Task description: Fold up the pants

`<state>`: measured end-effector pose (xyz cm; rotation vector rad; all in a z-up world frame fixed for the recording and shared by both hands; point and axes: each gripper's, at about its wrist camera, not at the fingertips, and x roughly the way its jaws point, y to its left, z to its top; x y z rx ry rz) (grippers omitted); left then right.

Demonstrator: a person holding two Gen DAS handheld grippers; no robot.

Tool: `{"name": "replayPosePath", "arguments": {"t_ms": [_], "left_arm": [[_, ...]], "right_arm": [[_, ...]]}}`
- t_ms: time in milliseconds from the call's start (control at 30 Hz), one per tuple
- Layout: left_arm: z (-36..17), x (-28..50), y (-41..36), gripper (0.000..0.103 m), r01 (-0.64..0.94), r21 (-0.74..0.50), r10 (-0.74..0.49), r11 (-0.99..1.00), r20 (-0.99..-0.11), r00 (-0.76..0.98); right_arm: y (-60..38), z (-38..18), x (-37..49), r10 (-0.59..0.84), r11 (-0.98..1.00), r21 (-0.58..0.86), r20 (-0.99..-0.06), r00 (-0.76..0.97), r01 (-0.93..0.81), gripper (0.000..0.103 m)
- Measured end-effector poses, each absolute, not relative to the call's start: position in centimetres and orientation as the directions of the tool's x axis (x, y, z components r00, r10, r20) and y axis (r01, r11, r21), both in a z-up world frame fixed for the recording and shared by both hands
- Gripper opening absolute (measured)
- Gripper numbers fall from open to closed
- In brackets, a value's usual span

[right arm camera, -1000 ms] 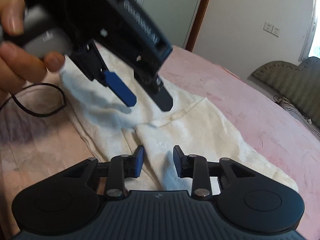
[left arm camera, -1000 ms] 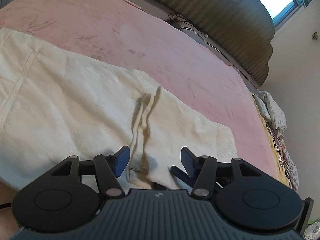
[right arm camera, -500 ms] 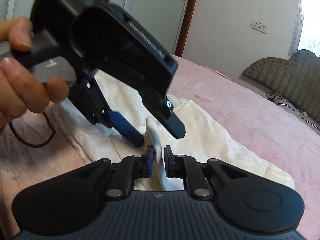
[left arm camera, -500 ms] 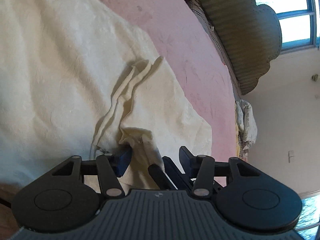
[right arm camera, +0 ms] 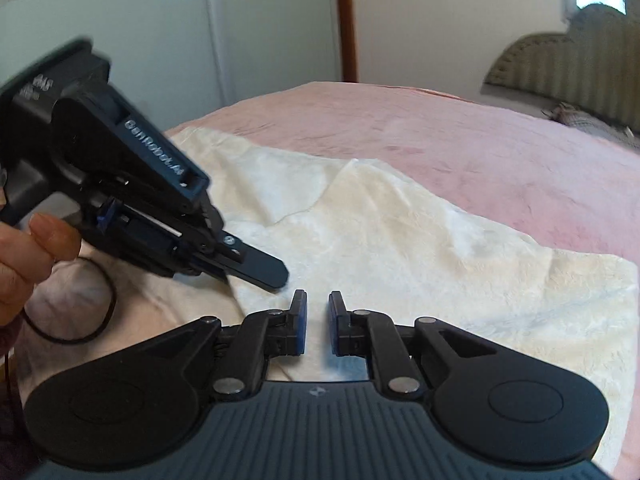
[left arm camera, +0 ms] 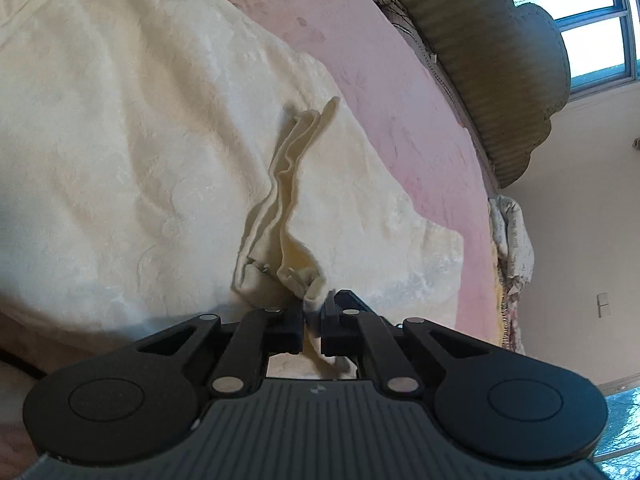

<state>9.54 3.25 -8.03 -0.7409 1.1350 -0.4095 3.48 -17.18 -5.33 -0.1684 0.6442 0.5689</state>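
Left wrist view: the left hand-held gripper (left arm camera: 313,325), jaws just closed, pinches a bunched fold of cream pants (left arm camera: 132,152) spread on the pink bed (left arm camera: 400,92) below a padded headboard (left arm camera: 500,56).

Right wrist view: the right hand-held gripper (right arm camera: 318,322), nearly closed, shows nothing clearly gripped above the pants beside a white wardrobe (right arm camera: 160,40).

The left gripper (left arm camera: 313,320) points steeply downward, and its jaws have just been closing: the two pads now pinch a fold of cream cloth between them. The right gripper (right arm camera: 318,322) has its jaws drawn close, a narrow gap left between the blue pads. The left hand (right arm camera: 28,252) grips its handle just left of the right claw.
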Motion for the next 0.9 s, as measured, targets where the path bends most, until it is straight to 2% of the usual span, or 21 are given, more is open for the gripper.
{"name": "replayPosePath", "arguments": {"t_ms": [100, 133, 233, 300, 400, 433, 567, 733, 800, 900], "left_arm": [[-8.5, 10.0, 3.5, 0.010, -0.071, -0.728, -0.660, 0.682, -0.654, 0.370], [-8.4, 10.0, 3.5, 0.019, -0.066, -0.723, -0.657, 0.688, -0.659, 0.367], [-8.3, 10.0, 3.4, 0.019, -0.057, -0.714, -0.653, 0.698, -0.666, 0.360], [-8.0, 9.7, 3.7, 0.019, -0.041, -0.716, -0.659, 0.697, -0.661, 0.358], [-7.0, 9.0, 4.7, 0.024, -0.018, -0.710, -0.652, 0.704, -0.657, 0.379], [-6.6, 8.8, 5.2, 0.029, -0.022, -0.699, -0.635, 0.714, -0.661, 0.400], [-5.5, 8.8, 7.3, 0.034, -0.056, -0.678, -0.579, 0.733, -0.665, 0.471], [-4.8, 8.1, 8.9, 0.039, -0.073, -0.663, -0.542, 0.745, -0.666, 0.513], [-4.5, 7.7, 9.4, 0.045, -0.067, -0.640, -0.516, 0.765, -0.672, 0.531], [-4.0, 7.5, 9.7, 0.051, -0.052, -0.586, -0.456, 0.808, -0.680, 0.574]], "right_arm": [[-17.5, -5.2, 4.6, 0.444, 0.847, 0.057, -0.622, 0.645, -0.529, 0.011], [-17.7, -4.9, 5.3, 0.443, 0.857, 0.079, -0.616, 0.652, -0.509, 0.011], [-18.0, -4.5, 7.6, 0.431, 0.880, 0.119, -0.610, 0.665, -0.460, 0.012], [-18.1, -5.7, 9.5, 0.405, 0.894, 0.138, -0.659, 0.634, -0.427, 0.012], [-18.5, -5.7, 9.7, 0.413, 0.898, 0.176, -0.655, 0.633, -0.403, 0.012], [-18.3, -5.1, 9.3, 0.419, 0.896, 0.170, -0.633, 0.651, -0.411, 0.012], [-16.7, -3.0, 10.2, 0.430, 0.883, 0.124, -0.604, 0.672, -0.453, 0.013], [-14.0, -5.0, 15.2, 0.380, 0.873, 0.062, -0.710, 0.593, -0.485, 0.013], [-13.8, -4.7, 15.1, 0.377, 0.873, 0.051, -0.701, 0.606, -0.485, 0.014], [-14.1, -3.7, 13.6, 0.394, 0.877, 0.044, -0.638, 0.662, -0.478, 0.015]]}}
